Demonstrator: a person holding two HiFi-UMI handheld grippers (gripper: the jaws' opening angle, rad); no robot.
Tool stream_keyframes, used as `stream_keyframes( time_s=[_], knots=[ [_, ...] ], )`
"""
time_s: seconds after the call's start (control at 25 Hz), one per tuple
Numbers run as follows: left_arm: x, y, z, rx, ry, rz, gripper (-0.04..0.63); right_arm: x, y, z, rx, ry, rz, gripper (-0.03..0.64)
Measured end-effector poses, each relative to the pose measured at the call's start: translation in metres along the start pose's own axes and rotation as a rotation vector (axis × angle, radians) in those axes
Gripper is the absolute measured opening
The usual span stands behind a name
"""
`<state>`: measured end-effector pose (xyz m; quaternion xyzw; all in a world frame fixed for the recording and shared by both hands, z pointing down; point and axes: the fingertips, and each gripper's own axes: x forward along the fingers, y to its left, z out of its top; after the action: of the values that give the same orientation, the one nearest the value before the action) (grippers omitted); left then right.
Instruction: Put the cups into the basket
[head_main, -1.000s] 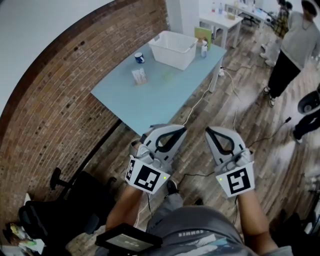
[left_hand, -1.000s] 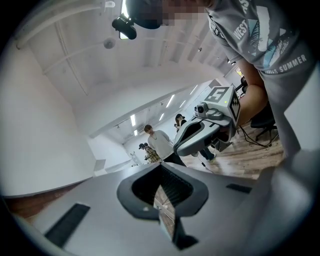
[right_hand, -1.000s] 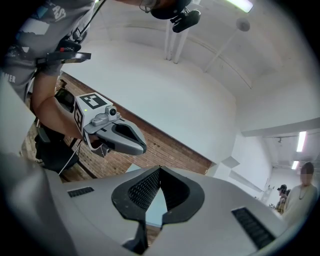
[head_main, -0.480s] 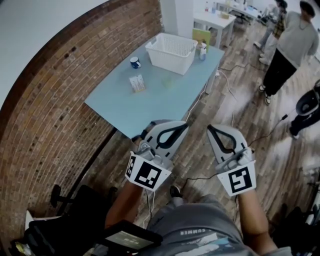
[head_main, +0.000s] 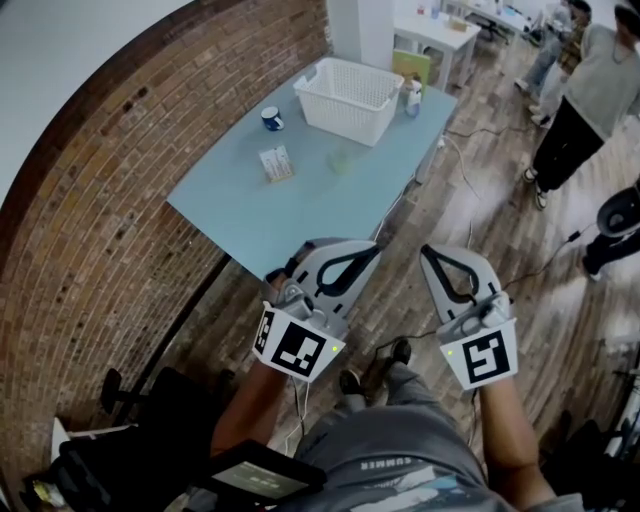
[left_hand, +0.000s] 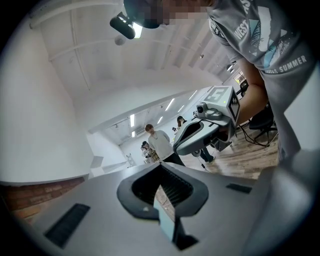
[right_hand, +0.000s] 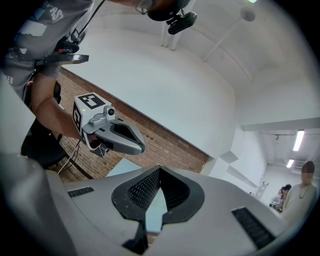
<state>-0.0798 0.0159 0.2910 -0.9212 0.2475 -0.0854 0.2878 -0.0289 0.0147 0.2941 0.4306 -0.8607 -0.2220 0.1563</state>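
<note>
In the head view a white basket stands at the far end of a light blue table. A blue cup sits left of the basket. A pale greenish cup stands nearer, in front of the basket. My left gripper and right gripper are held side by side, level, short of the table's near corner. Both are shut with nothing between the jaws. The left gripper view shows the right gripper beside it, and the right gripper view shows the left one.
A small pale boxy item lies on the table near the blue cup. A bottle stands right of the basket. A brick wall runs along the left. People stand at the right, and cables trail over the wooden floor.
Both grippers have moved forward together toward the table, which now lies slightly closer in the head view. The jaws have stayed shut.
</note>
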Motion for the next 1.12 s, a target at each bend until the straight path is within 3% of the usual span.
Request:
stream_keyframes(
  time_s=[0.72,1.12],
  knots=[
    [0.127,0.048,-0.047,-0.019,0.100,0.123,0.000,0.052,-0.108,-0.071,-0.001,-0.055,0.135,0.012],
    [0.166,0.062,-0.080,-0.032,0.179,0.120,0.000,0.081,-0.141,-0.099,0.034,-0.065,0.160,0.012]
  ],
)
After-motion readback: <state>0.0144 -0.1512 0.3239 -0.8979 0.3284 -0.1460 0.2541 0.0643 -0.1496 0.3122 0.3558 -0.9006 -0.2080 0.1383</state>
